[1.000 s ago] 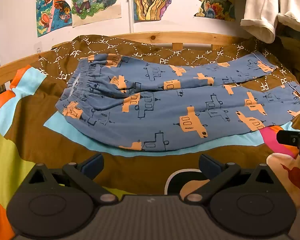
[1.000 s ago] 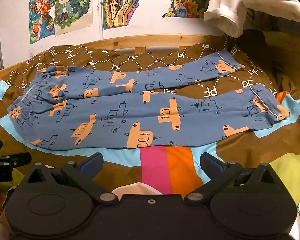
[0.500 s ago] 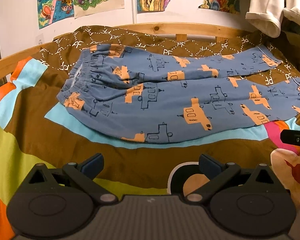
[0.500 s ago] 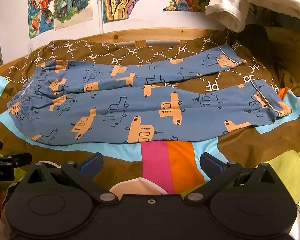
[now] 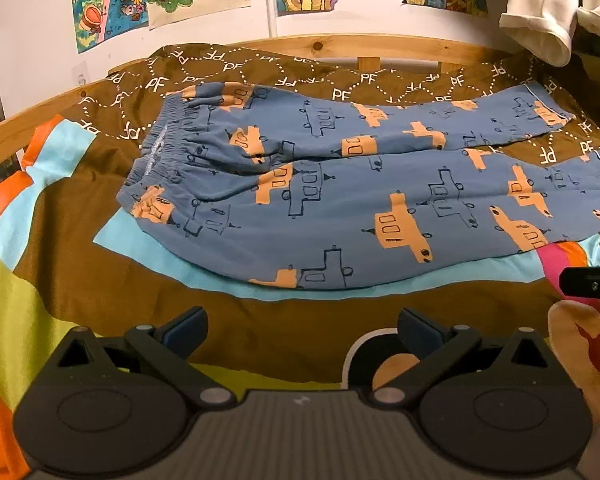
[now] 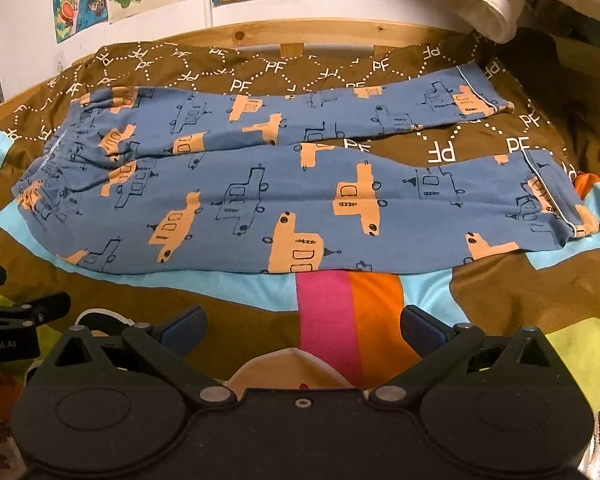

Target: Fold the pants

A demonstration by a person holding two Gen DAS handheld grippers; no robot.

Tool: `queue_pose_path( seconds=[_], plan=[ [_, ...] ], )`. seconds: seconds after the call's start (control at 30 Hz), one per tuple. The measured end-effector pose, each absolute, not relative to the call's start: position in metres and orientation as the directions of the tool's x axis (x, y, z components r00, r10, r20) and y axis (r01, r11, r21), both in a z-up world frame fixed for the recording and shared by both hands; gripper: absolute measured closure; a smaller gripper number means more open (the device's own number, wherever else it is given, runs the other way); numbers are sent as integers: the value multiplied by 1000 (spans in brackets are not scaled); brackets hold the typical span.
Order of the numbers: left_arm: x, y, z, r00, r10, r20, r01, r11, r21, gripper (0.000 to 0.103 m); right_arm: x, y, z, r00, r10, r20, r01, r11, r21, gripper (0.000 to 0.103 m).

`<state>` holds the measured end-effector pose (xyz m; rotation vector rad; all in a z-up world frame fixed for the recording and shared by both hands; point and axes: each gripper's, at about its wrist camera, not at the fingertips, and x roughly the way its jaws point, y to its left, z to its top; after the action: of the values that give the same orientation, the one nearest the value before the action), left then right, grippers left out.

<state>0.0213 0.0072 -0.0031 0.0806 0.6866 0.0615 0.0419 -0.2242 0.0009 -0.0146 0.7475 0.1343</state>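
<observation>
Two grippers, jaws wide apart and empty, poised short of unfolded pants.

Left gripper (image 5: 300,326) and right gripper (image 6: 302,326) sit at the lower centre of their frames; the pants (image 6: 260,184) lie flat across mid-frame on the bedspread (image 6: 500,292), waistband (image 5: 160,152) at left, cuffs (image 6: 556,208) at right. Likely risks: pinching bedspread along with the thin fabric, or uneven lifts leaving the spread legs misaligned. Cuffs run off the right edge of the left view; layer count at the hem is unclear.
</observation>
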Motion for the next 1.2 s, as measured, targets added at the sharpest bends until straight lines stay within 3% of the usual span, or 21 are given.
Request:
queue_pose_path(
  seconds=[0.43,0.67,0.83,1.2],
  plan=[
    [33,12,0,756,83,-649,-28,995,95,0,46,-227,-1,717,108,-689,-112,993,39,1],
    [66,8,15,714,181,-676,-55,978,203,0,57,-236,14,747,163,-645,-176,983,46,1],
    [86,17,28,713,202,-671,-73,974,215,0,73,-241,32,774,207,-598,-248,969,15,1],
    [134,34,39,715,226,-661,-59,963,264,0,132,-252,41,764,237,-600,-290,957,9,1]
  ],
)
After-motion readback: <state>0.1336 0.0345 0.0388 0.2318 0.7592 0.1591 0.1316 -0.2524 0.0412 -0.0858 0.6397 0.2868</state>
